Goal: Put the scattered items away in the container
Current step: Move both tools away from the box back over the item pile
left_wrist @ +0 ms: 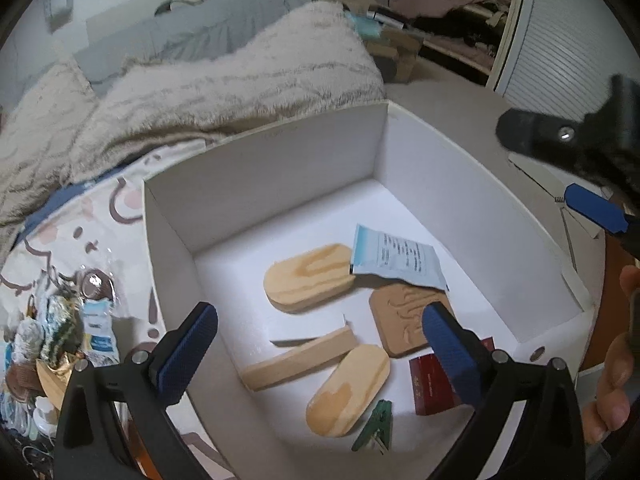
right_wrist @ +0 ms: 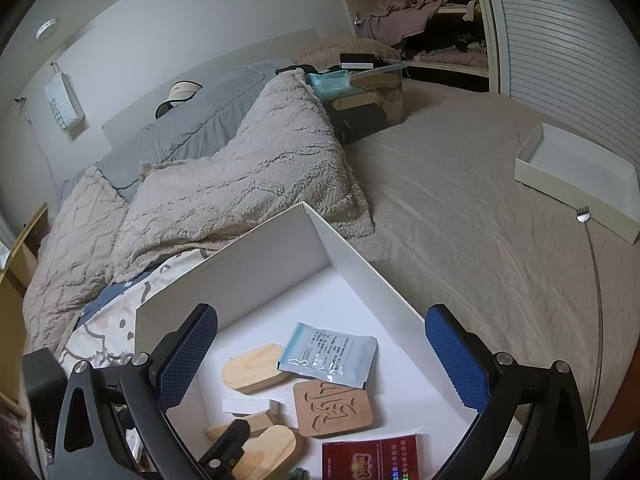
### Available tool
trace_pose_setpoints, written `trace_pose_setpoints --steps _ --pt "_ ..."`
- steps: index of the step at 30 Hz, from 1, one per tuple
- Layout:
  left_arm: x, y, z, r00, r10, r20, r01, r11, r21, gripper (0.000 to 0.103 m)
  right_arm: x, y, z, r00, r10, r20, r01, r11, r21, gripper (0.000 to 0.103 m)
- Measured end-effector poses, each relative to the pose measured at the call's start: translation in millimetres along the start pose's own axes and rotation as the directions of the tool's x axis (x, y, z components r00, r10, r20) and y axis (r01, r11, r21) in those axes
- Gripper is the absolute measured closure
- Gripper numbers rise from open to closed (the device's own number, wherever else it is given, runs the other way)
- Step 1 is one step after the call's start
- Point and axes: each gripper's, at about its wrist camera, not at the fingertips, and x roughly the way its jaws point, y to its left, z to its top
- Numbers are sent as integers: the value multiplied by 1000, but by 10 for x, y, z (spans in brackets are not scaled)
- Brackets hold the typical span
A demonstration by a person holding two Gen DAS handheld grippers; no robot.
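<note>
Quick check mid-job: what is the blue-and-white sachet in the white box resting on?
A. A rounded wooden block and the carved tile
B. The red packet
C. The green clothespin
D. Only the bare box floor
A: the sachet overlaps the rounded wooden block and the carved tile in the white box.

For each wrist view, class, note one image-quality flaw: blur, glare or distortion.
Left wrist view: the right gripper at the upper right edge is motion-blurred. Right wrist view: fisheye distortion curves the slatted wardrobe door, and glare streaks the foil sachet.

A hanging wall sign [right_wrist: 64, 98] reads "SWEET"; the sachet's [right_wrist: 330, 354] print is too small to read.
</note>
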Motion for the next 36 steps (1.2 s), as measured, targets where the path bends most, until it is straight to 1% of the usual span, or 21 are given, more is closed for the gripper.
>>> trace_pose_setpoints --steps 6,9,16,19,22,29,36 --pt "-172 -20 13 998 -3 58 2 1000 14 0 -80 6 -13 1000 -11 26 11 1000 -14 0" --pt "-260 45 11 997 -2 83 2 1000 0 0 -156 20 -11 998 -11 56 12 1000 -18 0" --pt "-488 341 -11 987 54 154 -44 997 -68 0 -356 16 -2 992 -11 124 13 1000 -13 0" --pt "-589 455 -26 981 73 179 -59 995 -84 0 -410 21 -13 989 -28 142 30 999 -17 0" --pt "-696 563 -46 976 87 200 -70 993 -91 0 -443 51 -26 988 -27 153 31 999 -28 0" --pt "-960 849 -90 962 118 246 -86 987 -135 0 -456 198 -73 985 -35 169 50 995 -88 0" --pt "-1199 1132 -142 940 177 291 -132 977 -168 0 -482 392 -145 986 4 170 23 987 -159 0"
